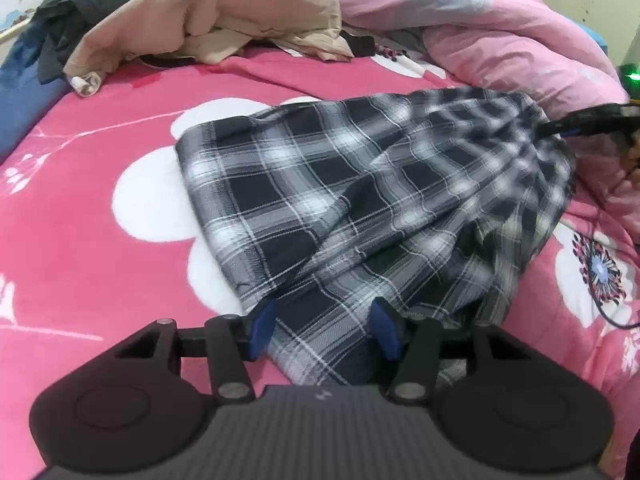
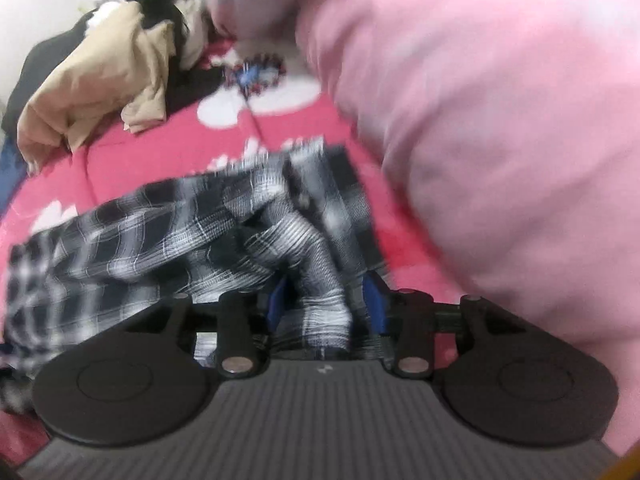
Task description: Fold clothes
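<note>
Black-and-white plaid garment (image 1: 360,200), crumpled, lies on pink floral bedspread (image 1: 100,260). Left gripper (image 1: 324,330): 2 blue pads apart, cloth edge btwn them. Right gripper (image 2: 330,308): blurred, jaws apart w/ a fold btwn.

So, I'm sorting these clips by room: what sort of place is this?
Most likely a bedroom: the work surface is a bed with a pink flowered bedspread, a bunched pink quilt at one side, and a pile of unfolded clothes behind the plaid garment.
</note>
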Demonstrator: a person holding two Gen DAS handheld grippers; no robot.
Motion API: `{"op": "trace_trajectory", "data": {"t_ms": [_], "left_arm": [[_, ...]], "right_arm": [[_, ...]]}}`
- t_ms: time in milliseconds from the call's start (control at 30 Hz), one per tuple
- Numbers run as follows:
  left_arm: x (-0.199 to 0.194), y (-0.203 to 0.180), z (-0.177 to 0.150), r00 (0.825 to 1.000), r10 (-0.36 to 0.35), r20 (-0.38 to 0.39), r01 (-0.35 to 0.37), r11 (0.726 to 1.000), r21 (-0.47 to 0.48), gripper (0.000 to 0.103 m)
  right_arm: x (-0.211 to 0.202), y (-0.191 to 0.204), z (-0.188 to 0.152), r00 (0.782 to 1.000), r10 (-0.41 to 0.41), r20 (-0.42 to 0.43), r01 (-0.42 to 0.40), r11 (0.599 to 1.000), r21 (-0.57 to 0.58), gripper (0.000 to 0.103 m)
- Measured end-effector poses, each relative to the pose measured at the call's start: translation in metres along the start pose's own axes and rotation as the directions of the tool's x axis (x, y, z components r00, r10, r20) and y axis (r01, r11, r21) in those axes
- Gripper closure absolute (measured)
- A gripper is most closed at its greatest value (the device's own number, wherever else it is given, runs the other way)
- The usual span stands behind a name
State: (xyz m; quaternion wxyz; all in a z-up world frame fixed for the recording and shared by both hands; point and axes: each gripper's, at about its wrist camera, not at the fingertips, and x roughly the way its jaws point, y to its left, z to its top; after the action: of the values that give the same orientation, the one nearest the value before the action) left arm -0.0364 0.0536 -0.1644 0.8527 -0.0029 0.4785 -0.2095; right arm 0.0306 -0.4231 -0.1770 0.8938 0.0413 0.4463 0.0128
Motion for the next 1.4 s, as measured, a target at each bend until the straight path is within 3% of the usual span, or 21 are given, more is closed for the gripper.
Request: {"op": "trace_trajectory", "data": {"t_ms": [67, 167, 267, 367, 433, 500, 567, 667, 733, 800, 867, 933, 1000, 1067, 1100, 1133, 1200, 1233, 1300, 1367, 1400], "left_arm": [[-0.004, 0.006, -0.002, 1.000, -0.006, 0.002, 0.006, 0.999, -0.032, 0.049], [-0.009, 0.010, -0.007, 1.000, -0.009, -0.002, 0.009, 0.998, -0.065, 0.048], [-0.008, 0.014, -0.014, 1.000, -0.007, -0.015, 0.005, 0.996, -0.087, 0.046], [-0.005, 0.019, -0.018, 1.000, -0.011, -0.013, 0.009, 0.994, -0.106, 0.046], [-0.011, 0.022, -0.017, 1.000, 0.000, -0.009, -0.001, 0.993, -0.120, 0.046], [-0.021, 0.026, -0.018, 1.000, 0.011, 0.013, -0.009, 0.991, -0.136, 0.046], [-0.031, 0.030, -0.021, 1.000, 0.003, 0.030, 0.002, 0.988, -0.154, 0.046], [-0.029, 0.033, -0.028, 0.998, -0.063, 0.000, 0.062, 0.981, -0.184, 0.046], [-0.022, 0.031, -0.034, 0.995, -0.091, -0.025, 0.084, 0.975, -0.207, 0.048], [-0.017, 0.028, -0.040, 0.993, -0.109, -0.033, 0.100, 0.973, -0.210, 0.049], [-0.018, 0.023, -0.043, 0.993, -0.117, -0.018, 0.111, 0.974, -0.198, 0.057], [-0.016, 0.023, -0.045, 0.990, -0.139, -0.017, 0.133, 0.971, -0.200, 0.064], [-0.015, 0.023, -0.050, 0.987, -0.157, -0.015, 0.151, 0.965, -0.213, 0.066], [-0.013, 0.020, -0.056, 0.987, -0.160, -0.009, 0.155, 0.969, -0.193, 0.066], [-0.013, 0.017, -0.059, 0.988, -0.153, -0.003, 0.150, 0.974, -0.171, 0.066], [-0.013, 0.014, -0.060, 0.990, -0.144, 0.002, 0.143, 0.979, -0.144, 0.066], [-0.012, 0.009, -0.060, 0.991, -0.137, 0.008, 0.137, 0.984, -0.111, 0.066], [-0.012, 0.008, -0.061, 0.990, -0.141, 0.011, 0.141, 0.984, -0.108, 0.066], [-0.013, 0.010, -0.063, 0.988, -0.152, 0.021, 0.153, 0.982, -0.109, 0.066], [-0.014, 0.011, -0.065, 0.986, -0.163, 0.030, 0.165, 0.980, -0.109, 0.067], [-0.014, 0.011, -0.066, 0.986, -0.166, 0.034, 0.169, 0.979, -0.110, 0.067]], "right_arm": [[-0.029, 0.011, 0.001, 0.997, -0.024, 0.069, 0.027, 0.998, -0.052, 0.063], [-0.065, 0.044, -0.010, 0.990, 0.052, 0.132, -0.025, 0.980, -0.195, 0.063], [-0.068, 0.080, -0.037, 0.990, 0.108, 0.095, -0.066, 0.926, -0.373, 0.065], [-0.027, 0.082, -0.068, 1.000, 0.007, -0.016, -0.013, 0.898, -0.440, 0.065], [-0.007, 0.074, -0.081, 0.993, -0.076, -0.086, 0.030, 0.895, -0.446, 0.066], [-0.012, 0.070, -0.083, 0.989, -0.118, -0.084, 0.073, 0.906, -0.416, 0.071], [-0.039, 0.086, -0.072, 0.989, -0.146, -0.018, 0.122, 0.885, -0.449, 0.075], [-0.080, 0.126, -0.049, 0.994, 0.009, 0.105, 0.046, 0.856, -0.514, 0.075], [-0.082, 0.159, -0.034, 0.982, 0.158, 0.103, -0.074, 0.826, -0.559, 0.075], [-0.070, 0.190, -0.026, 0.961, 0.272, 0.051, -0.193, 0.790, -0.582, 0.075], [-0.045, 0.225, -0.020, 0.926, 0.375, -0.039, -0.322, 0.732, -0.600, 0.075], [-0.013, 0.257, -0.013, 0.898, 0.422, -0.124, -0.404, 0.680, -0.612, 0.078], [0.024, 0.281, -0.004, 0.874, 0.446, -0.193, -0.466, 0.656, -0.594, 0.078], [0.069, 0.295, 0.006, 0.891, 0.405, -0.204, -0.445, 0.692, -0.568, 0.080], [0.093, 0.299, 0.013, 0.918, 0.352, -0.184, -0.394, 0.740, -0.546, 0.080], [0.107, 0.300, 0.020, 0.931, 0.328, -0.162, -0.364, 0.784, -0.503, 0.081], [0.108, 0.303, 0.036, 0.935, 0.344, -0.092, -0.350, 0.841, -0.414, 0.079], [0.098, 0.307, 0.044, 0.936, 0.350, -0.040, -0.336, 0.849, -0.407, 0.077], [0.077, 0.320, 0.053, 0.897, 0.442, -0.014, -0.404, 0.807, -0.430, 0.077], [0.066, 0.340, 0.058, 0.843, 0.531, -0.083, -0.504, 0.726, -0.468, 0.071], [0.065, 0.351, 0.058, 0.824, 0.552, -0.130, -0.536, 0.683, -0.497, 0.061]]}}
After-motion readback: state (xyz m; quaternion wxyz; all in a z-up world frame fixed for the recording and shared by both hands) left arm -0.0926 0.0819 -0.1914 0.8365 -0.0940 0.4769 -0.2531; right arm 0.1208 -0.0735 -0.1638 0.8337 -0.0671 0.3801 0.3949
